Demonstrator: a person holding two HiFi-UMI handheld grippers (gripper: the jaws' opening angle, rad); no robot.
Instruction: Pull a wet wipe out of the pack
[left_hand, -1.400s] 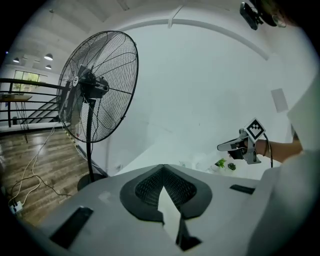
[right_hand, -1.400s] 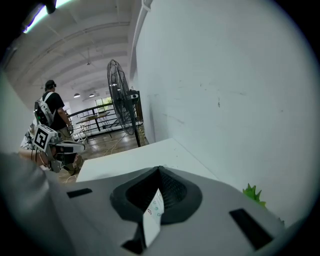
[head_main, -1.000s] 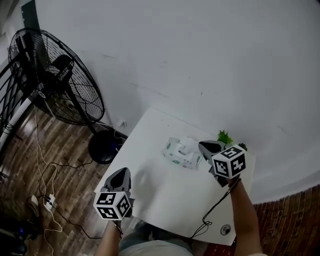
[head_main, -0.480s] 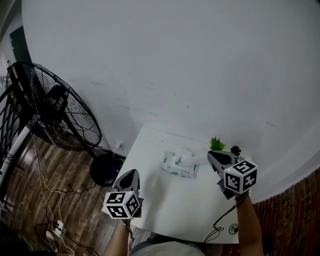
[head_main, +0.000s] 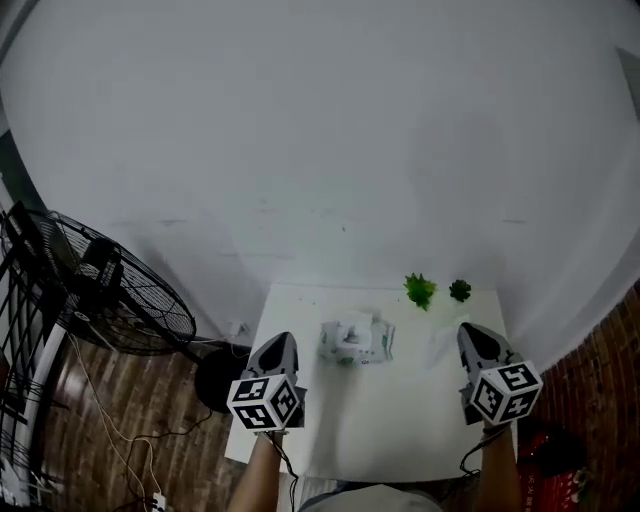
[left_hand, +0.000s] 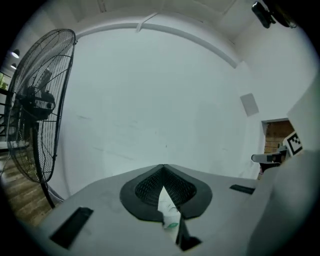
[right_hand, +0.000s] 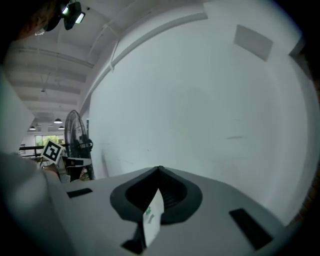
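Observation:
The wet wipe pack, white with green print, lies on the white table near its far edge, and a bit of white wipe stands up from its top. My left gripper hovers to the left of the pack, apart from it, jaws shut. My right gripper is well to the right of the pack, also shut. In the left gripper view the left gripper has its tips together, and the right gripper shows the same in its own view. Only a white sliver with green print shows through each slit.
Two small green plants stand at the table's far edge against the white wall. A large black standing fan is on the wooden floor to the left, with cables trailing nearby. The table's left edge is under my left gripper.
The right gripper has drawn back from the pack and out to the right. The left gripper has risen nearer the pack's level. The head view has tilted up the wall.

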